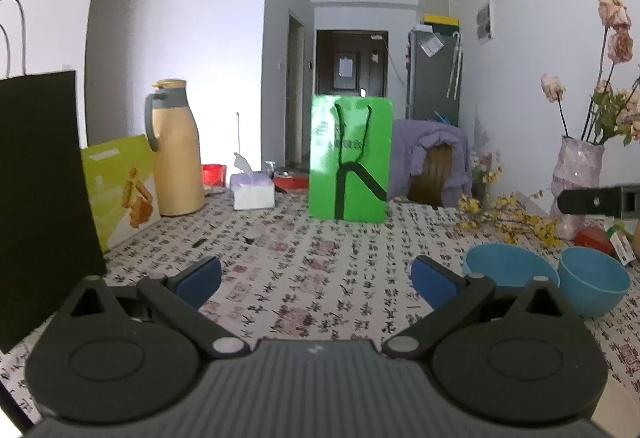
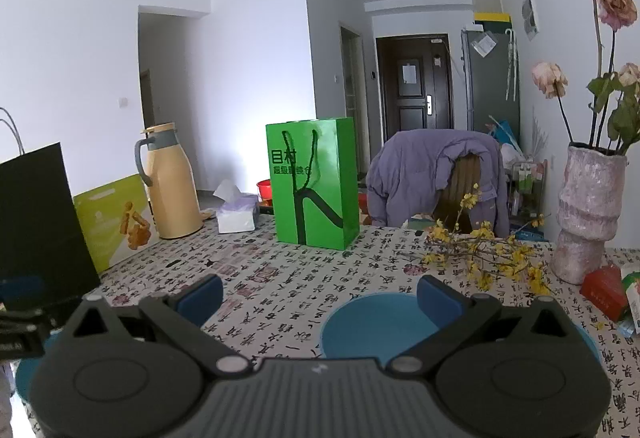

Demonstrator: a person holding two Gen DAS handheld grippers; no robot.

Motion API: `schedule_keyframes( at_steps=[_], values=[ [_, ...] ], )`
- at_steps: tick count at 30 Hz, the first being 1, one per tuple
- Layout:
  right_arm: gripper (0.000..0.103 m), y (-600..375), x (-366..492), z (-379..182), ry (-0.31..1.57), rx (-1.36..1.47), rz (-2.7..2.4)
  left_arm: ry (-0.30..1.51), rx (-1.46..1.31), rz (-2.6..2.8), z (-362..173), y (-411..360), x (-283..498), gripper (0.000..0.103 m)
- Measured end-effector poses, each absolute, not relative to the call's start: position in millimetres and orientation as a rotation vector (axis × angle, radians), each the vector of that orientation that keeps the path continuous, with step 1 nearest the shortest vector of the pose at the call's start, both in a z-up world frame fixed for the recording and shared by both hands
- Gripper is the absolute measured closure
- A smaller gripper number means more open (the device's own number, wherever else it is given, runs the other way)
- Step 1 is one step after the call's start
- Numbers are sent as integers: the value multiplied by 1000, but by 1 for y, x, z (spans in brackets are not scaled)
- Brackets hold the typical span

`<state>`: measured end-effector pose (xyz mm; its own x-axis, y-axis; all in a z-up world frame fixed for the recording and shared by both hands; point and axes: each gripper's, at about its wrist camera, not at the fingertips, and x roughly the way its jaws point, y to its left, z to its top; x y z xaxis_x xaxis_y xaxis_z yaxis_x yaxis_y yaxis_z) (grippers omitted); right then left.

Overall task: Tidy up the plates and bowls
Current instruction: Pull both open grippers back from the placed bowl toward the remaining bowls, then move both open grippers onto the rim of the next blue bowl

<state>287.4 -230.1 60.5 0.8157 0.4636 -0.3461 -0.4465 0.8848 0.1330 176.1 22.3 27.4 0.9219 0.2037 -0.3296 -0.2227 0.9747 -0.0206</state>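
Observation:
In the left wrist view two blue bowls stand side by side on the patterned tablecloth at the right: a wider one (image 1: 508, 268) and a deeper one (image 1: 592, 284). My left gripper (image 1: 316, 278) hovers open over bare cloth to their left, with nothing between its fingers. In the right wrist view my right gripper (image 2: 320, 298) is open just above a blue bowl (image 2: 372, 326), its right finger over the bowl's rim. A second blue bowl (image 2: 590, 342) peeks out behind the gripper's right side. Another blue dish edge (image 2: 26, 372) shows at the lower left, mostly hidden.
On the table stand a green paper bag (image 2: 312, 182), a tan thermos jug (image 2: 172, 182), a tissue box (image 2: 236, 216), a black bag (image 2: 36, 222), a pink vase (image 2: 588, 214) with yellow flower twigs (image 2: 480, 254), and a red box (image 2: 604, 290). A purple jacket hangs over a chair (image 2: 436, 178).

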Motion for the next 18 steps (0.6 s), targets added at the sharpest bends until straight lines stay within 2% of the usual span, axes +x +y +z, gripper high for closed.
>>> schedule_keyframes(
  at_steps=[18],
  values=[
    [0, -280, 338, 48, 463, 183, 408, 412, -90, 132, 22, -16, 238, 0]
  ],
)
